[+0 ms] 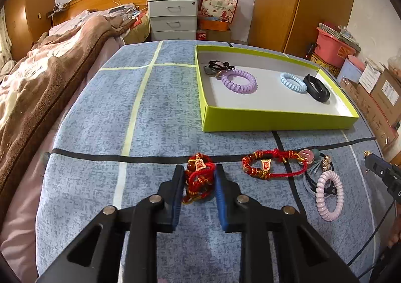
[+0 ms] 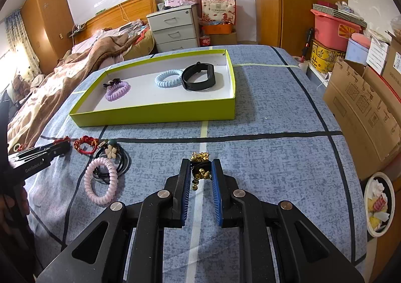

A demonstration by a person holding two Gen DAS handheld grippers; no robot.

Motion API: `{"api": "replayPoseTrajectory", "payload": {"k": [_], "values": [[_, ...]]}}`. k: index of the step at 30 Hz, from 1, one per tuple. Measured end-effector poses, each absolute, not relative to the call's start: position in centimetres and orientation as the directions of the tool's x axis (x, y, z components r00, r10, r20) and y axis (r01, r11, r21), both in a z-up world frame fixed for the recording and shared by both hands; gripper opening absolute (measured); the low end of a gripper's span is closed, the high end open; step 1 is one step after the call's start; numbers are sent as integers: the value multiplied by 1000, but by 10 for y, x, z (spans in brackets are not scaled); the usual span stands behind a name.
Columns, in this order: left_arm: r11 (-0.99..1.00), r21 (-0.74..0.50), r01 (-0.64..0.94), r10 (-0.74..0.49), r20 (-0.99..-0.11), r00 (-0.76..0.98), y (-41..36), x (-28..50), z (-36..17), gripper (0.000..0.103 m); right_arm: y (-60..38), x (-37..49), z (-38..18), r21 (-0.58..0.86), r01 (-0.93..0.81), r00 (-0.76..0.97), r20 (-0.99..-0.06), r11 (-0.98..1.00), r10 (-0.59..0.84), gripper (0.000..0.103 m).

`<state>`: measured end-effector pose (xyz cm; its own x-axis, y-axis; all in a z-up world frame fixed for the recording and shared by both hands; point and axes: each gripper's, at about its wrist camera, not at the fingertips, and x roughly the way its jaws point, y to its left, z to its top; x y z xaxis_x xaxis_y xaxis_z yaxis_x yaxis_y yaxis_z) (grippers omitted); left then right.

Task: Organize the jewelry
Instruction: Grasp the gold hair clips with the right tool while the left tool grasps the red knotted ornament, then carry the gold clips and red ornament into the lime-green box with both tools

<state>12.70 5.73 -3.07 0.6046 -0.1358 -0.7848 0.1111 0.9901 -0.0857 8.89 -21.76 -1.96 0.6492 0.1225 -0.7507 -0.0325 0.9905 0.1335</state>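
My left gripper (image 1: 199,170) is shut on a red cord bracelet with a gold charm (image 1: 199,177), just above the blue cloth. My right gripper (image 2: 200,165) is shut on a black hair tie with gold bells (image 2: 199,170). A green-rimmed tray (image 1: 275,121) holds a purple coil tie (image 1: 238,81), a light blue coil tie (image 1: 293,82), a black band (image 1: 316,88) and a dark hair tie (image 1: 218,67). On the cloth lie another red bracelet (image 1: 273,163), a pink coil tie (image 1: 328,195) and black hair ties with charms (image 1: 318,160).
The blue cloth-covered table (image 1: 155,120) has a bed (image 1: 50,62) to its left and white drawers (image 1: 173,19) behind. Cardboard boxes (image 2: 363,107) and a pink bin (image 2: 330,29) stand to the right. A white bowl of scraps (image 2: 378,205) sits below the right edge.
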Motion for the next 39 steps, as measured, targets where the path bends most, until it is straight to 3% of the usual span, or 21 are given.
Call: {"api": "replayPoseTrajectory", "payload": {"k": [11, 20, 39], "values": [[987, -122, 104, -160, -775, 611, 63, 122, -29, 21, -218, 90, -20, 134, -30, 647, -752, 991, 122, 17], [979, -153, 133, -202, -718, 666, 60, 115, 3, 21, -214, 94, -4, 137, -50, 680, -721, 989, 134, 17], [967, -186, 172, -253, -697, 670, 27, 177, 22, 21, -199, 160, 14, 134, -92, 705, -691, 987, 159, 17]]}}
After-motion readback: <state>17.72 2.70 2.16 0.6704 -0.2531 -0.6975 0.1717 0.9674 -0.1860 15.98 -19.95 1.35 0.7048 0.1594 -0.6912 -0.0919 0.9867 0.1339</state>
